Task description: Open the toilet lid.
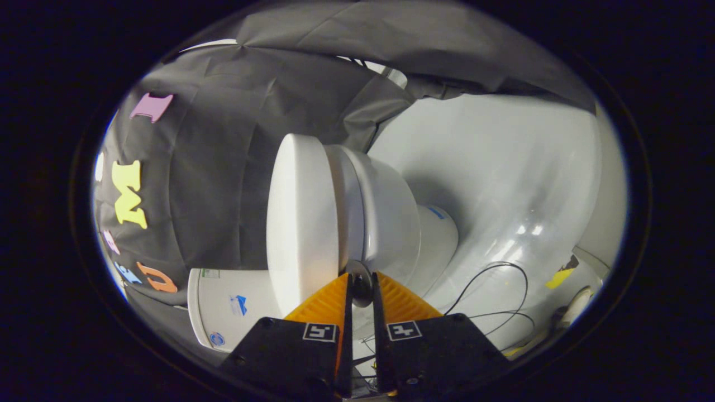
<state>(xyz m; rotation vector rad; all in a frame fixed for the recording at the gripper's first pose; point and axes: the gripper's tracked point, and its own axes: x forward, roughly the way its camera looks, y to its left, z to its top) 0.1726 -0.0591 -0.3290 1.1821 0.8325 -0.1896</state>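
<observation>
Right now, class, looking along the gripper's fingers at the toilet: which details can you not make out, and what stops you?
All in the gripper view:
- Dark round thing between the fingertips of the gripper: the fingers hide its sides, so what it is and whether they press it is unclear.
- Toilet lid: its end nearest the tank is hidden behind the fingers.
- Black cables: their near ends run behind the gripper.
</observation>
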